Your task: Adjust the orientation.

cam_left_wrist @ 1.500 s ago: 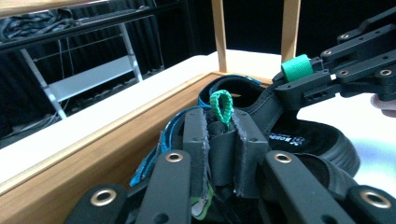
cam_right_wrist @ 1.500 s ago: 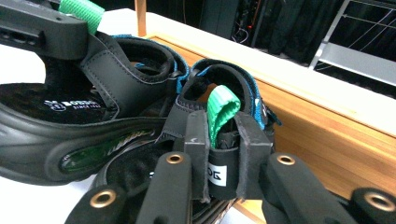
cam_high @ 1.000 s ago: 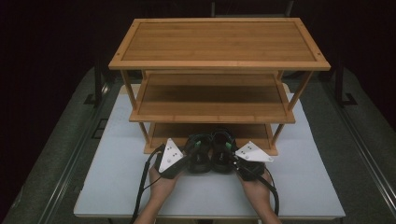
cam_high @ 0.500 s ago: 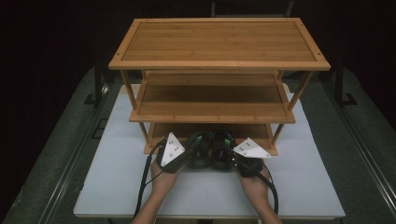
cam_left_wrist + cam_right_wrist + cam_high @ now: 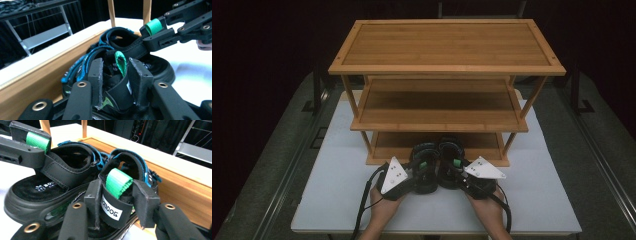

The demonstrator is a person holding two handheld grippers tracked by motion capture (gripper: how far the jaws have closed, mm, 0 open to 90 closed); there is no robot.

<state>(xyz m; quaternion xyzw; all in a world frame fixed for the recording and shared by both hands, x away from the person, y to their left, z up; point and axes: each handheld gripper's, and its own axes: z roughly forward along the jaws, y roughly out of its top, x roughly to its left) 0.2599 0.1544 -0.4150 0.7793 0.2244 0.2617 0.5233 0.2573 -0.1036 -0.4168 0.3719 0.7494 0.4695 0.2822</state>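
Two black sandals (image 5: pixel 437 167) sit side by side, toes on the wooden rack's (image 5: pixel 447 47) bottom shelf. Both jaws have just been opening; left gripper (image 5: pixel 115 75) and right gripper (image 5: pixel 117 195) loosely flank the heel straps. Hands low on the desk (image 5: pixel 337 200).

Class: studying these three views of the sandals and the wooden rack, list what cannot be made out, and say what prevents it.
- Bottom shelf, high view: its back is hidden under the middle shelf.
- Sandal toes, high view: shadowed under the rack.
- Left sandal, left gripper view: heel strap partly covered by the left gripper.
- Small print under the sandal's logo, right gripper view: blurred.
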